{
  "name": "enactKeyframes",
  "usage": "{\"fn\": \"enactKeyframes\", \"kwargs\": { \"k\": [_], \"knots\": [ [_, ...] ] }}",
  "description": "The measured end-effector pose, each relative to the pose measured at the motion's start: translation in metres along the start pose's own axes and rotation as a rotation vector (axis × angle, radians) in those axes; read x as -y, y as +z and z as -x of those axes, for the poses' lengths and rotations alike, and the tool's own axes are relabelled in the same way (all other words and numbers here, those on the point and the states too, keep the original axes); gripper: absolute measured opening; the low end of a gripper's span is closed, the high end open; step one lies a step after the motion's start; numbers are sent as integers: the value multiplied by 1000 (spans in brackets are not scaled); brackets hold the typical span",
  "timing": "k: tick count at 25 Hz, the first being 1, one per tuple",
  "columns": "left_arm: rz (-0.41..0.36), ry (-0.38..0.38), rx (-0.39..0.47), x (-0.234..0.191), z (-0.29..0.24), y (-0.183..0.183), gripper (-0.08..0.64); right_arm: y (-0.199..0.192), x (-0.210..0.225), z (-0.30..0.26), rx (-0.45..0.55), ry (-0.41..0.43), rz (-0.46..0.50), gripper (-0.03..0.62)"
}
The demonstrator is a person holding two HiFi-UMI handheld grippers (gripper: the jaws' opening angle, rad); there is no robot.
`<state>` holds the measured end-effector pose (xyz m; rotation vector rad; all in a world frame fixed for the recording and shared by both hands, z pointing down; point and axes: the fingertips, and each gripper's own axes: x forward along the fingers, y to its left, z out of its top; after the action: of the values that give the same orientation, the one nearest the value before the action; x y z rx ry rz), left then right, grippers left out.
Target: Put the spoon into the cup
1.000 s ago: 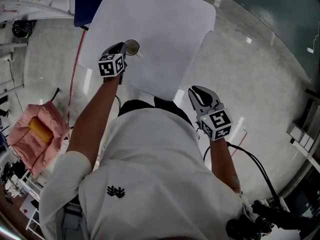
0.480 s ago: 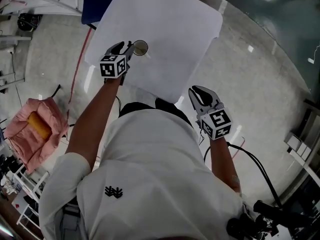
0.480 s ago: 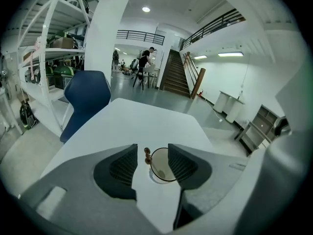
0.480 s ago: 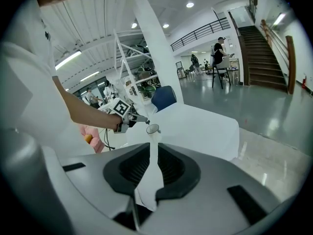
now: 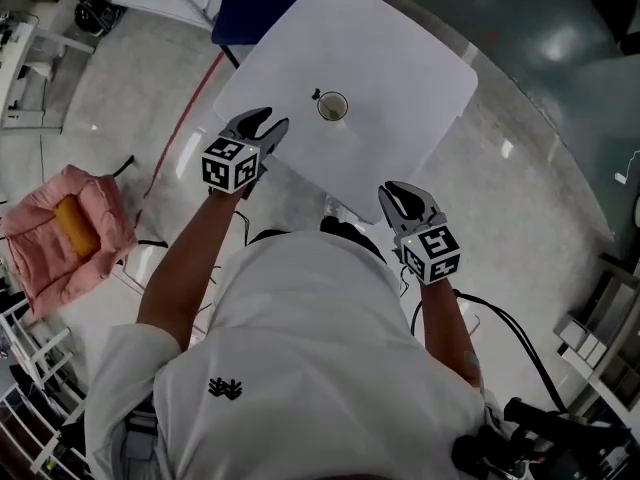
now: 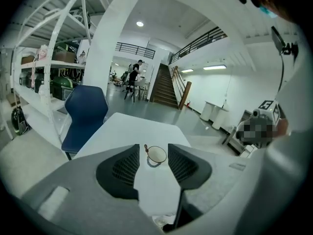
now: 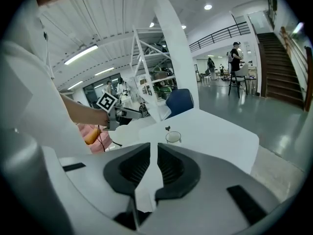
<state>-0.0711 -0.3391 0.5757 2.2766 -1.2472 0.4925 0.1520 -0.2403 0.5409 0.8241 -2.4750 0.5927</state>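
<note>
White table (image 5: pixel 400 58) fills the upper frame. Left gripper (image 5: pixel 272 121), jaws just opened wide, empty, hangs off its lower-left edge; right gripper (image 5: pixel 403 190), narrowly parted, empty, lower right. Cup (image 5: pixel 332 106) upper centre holds the spoon (image 5: pixel 316 95); a bumped table could topple it.

The cup (image 5: pixel 332 107), spoon (image 5: pixel 316 96) inside, sits on table (image 5: pixel 400 63).

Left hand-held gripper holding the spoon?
No. The jaws of the left hand-held gripper have just been opening and stand apart, empty, while the spoon sits in the cup.
</note>
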Motion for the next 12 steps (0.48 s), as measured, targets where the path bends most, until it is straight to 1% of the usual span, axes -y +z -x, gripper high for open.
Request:
{"fn": "enactKeyframes", "kwargs": {
  "k": [2, 3, 6, 8, 10, 12],
  "knots": [
    [14, -30, 46, 3, 39, 4, 178, 8, -27, -10, 4, 11, 29, 51],
    [20, -39, 65, 5, 55, 6, 152, 11, -37, -15, 7, 17, 41, 48],
    [6, -59, 86, 15, 101, 6, 33, 15, -68, -24, 16, 28, 56, 37],
    [6, -97, 99, 26, 133, 4, 13, 15, -92, -26, 18, 35, 54, 24],
    [18, -132, 106, 34, 164, -2, 11, 13, -117, -28, 18, 45, 52, 9],
    [35, -164, 113, 41, 191, -10, 11, 12, -139, -30, 19, 45, 56, 9]
  ]
}}
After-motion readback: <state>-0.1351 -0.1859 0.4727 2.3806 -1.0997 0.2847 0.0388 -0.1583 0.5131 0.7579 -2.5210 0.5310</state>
